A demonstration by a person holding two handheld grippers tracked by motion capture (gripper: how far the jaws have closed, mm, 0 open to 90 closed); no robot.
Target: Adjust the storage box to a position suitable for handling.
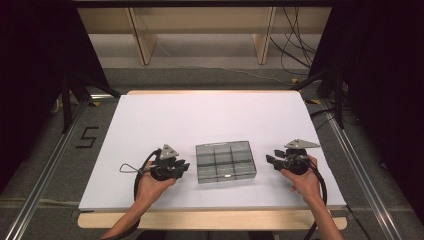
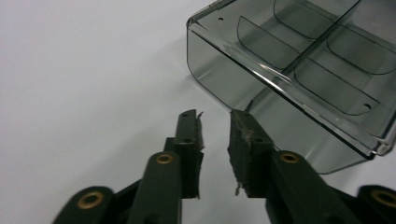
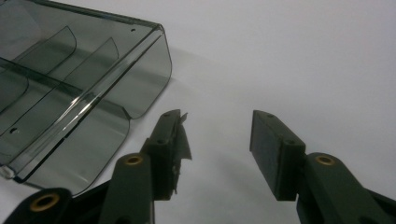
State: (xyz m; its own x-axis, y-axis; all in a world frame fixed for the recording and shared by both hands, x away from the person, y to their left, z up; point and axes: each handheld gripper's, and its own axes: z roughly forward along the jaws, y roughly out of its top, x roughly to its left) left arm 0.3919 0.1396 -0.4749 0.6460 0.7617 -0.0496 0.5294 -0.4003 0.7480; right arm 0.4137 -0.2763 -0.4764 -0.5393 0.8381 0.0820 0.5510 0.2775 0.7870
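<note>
The only obstacle on the white table (image 1: 150,120) was the smoky clear divided box (image 1: 225,161), which stood between my left gripper (image 1: 183,167) and my right gripper (image 1: 270,161). Each of them was near one of its end walls without touching, with bare surface in the gaps. Beyond the box and out to both sides the tabletop lay open, and nothing sat between either pair of my jaws.
</note>
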